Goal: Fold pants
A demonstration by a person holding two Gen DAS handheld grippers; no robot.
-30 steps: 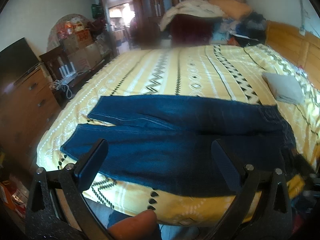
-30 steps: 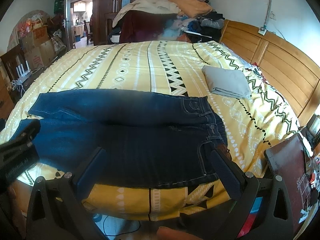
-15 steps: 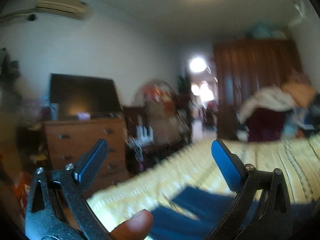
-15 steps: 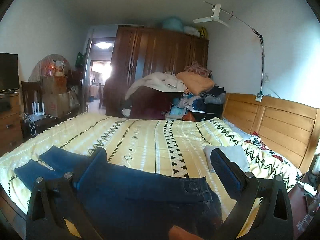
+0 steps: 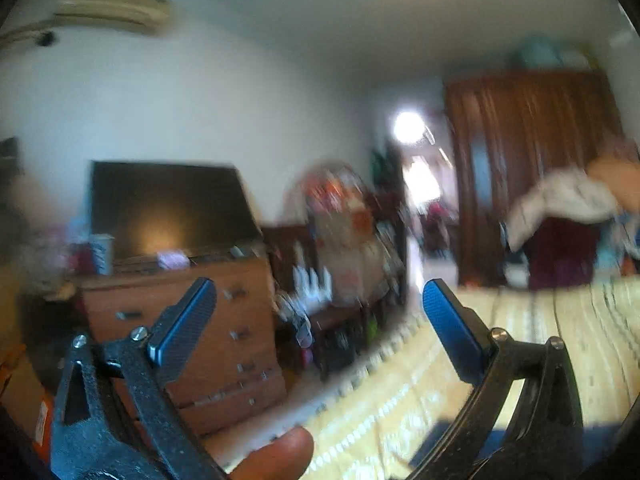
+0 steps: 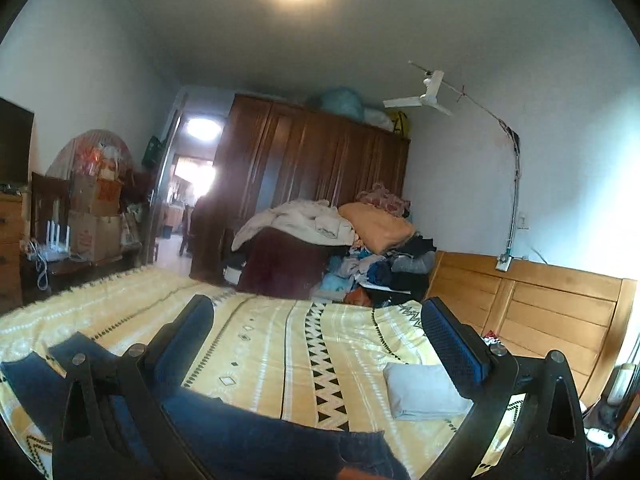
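Both tongs, left [image 5: 316, 304] and right [image 6: 316, 320], gape empty and have swung up off the dark-blue denim pants [image 6: 248, 436] at six o'clock; folding hasn't started.

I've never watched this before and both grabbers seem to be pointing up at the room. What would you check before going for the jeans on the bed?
1. Left gripper open, nothing between its fingers: ok.
2. Right gripper open, nothing between its fingers: ok.
3. Jeans in the right view: ok, they lie low in the frame on the yellow bedspread.
4. Jeans in the left view: not ok; it is blurred and faces the dresser and TV.
5. Waistband or hem located for a grasp: cannot tell.
6. Folded grey cloth apart from the jeans: ok.
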